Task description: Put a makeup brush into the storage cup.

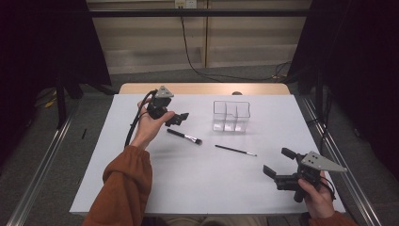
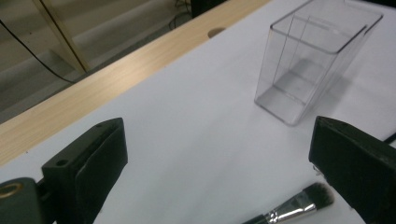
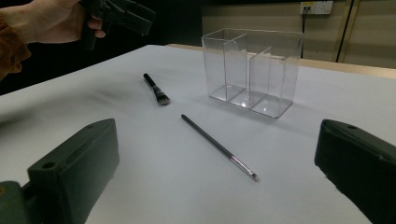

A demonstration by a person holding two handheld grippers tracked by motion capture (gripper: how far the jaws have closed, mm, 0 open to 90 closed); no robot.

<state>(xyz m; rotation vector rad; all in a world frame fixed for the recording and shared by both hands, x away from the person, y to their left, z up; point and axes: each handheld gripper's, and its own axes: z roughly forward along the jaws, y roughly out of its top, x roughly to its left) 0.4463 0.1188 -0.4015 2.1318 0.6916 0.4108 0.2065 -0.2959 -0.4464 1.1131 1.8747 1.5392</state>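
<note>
A clear plastic organizer [image 1: 231,116] [image 2: 312,60] [image 3: 252,70] with three empty compartments stands upright on the white table [image 1: 202,174]. A short black makeup brush [image 1: 184,136] [image 2: 293,208] [image 3: 155,88] lies left of it. A thin long brush [image 1: 235,150] [image 3: 218,147] lies in front of it. My left gripper [image 1: 178,118] [image 2: 219,172] hovers open above the short brush's handle end, empty. At the table's front right my right gripper [image 1: 277,162] [image 3: 219,172] is open and empty, pointing toward the thin brush.
A bare wooden strip [image 1: 202,88] [image 2: 93,88] runs along the table's far edge. Cables [image 1: 197,66] trail on the grey floor beyond. Metal rails [image 1: 42,165] flank the table on both sides.
</note>
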